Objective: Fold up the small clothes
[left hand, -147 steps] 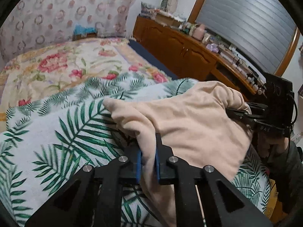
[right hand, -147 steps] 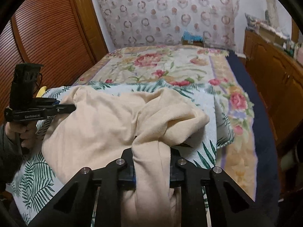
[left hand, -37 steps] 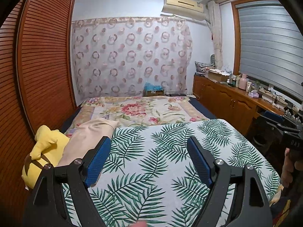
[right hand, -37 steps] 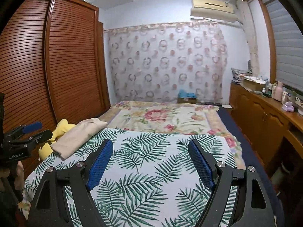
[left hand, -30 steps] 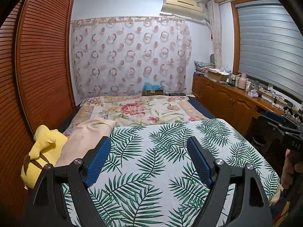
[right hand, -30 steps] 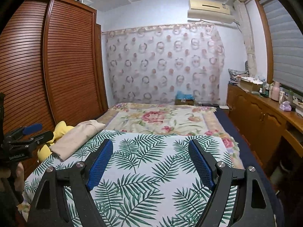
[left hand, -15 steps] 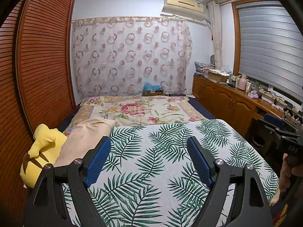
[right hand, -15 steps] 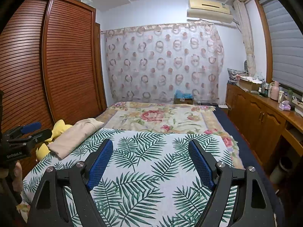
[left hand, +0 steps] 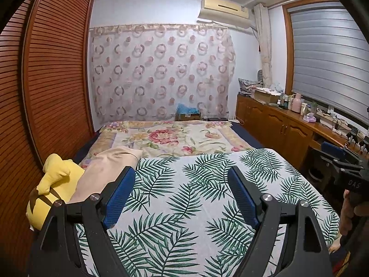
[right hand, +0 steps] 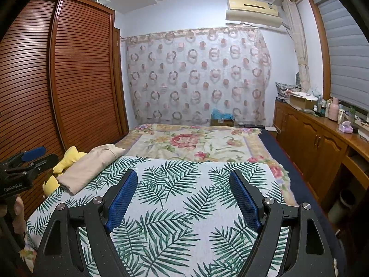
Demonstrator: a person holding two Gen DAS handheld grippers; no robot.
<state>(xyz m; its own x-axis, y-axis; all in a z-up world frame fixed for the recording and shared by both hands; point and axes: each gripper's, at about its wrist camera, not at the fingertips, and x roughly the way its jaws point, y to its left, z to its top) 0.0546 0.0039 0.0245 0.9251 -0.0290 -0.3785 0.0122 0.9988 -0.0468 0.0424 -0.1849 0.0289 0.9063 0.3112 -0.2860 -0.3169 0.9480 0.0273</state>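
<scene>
A folded beige garment point(left hand: 101, 170) point(right hand: 88, 168) lies at the left edge of the palm-leaf cloth point(left hand: 196, 196) point(right hand: 184, 207), leaning on a yellow plush toy point(left hand: 49, 191) point(right hand: 65, 161). My left gripper point(left hand: 181, 177) stands open above the near part of the cloth, with nothing between its blue pads. My right gripper point(right hand: 183, 180) is open too and holds nothing. Each gripper shows at the edge of the other's view, the right one point(left hand: 341, 161) and the left one point(right hand: 30, 155), both back from the garment.
The bed carries a floral quilt point(left hand: 170, 136) beyond the leaf cloth. A slatted wooden wardrobe point(right hand: 69, 80) lines the left side. A wooden cabinet run point(right hand: 322, 138) with bottles and boxes on top stands along the right wall, with a dark floor strip beside the bed.
About five seconds ago both grippers were shut on the beige garment at the middle of the cloth; now it lies folded at the left and both are open. Over the last second, nothing moved.
</scene>
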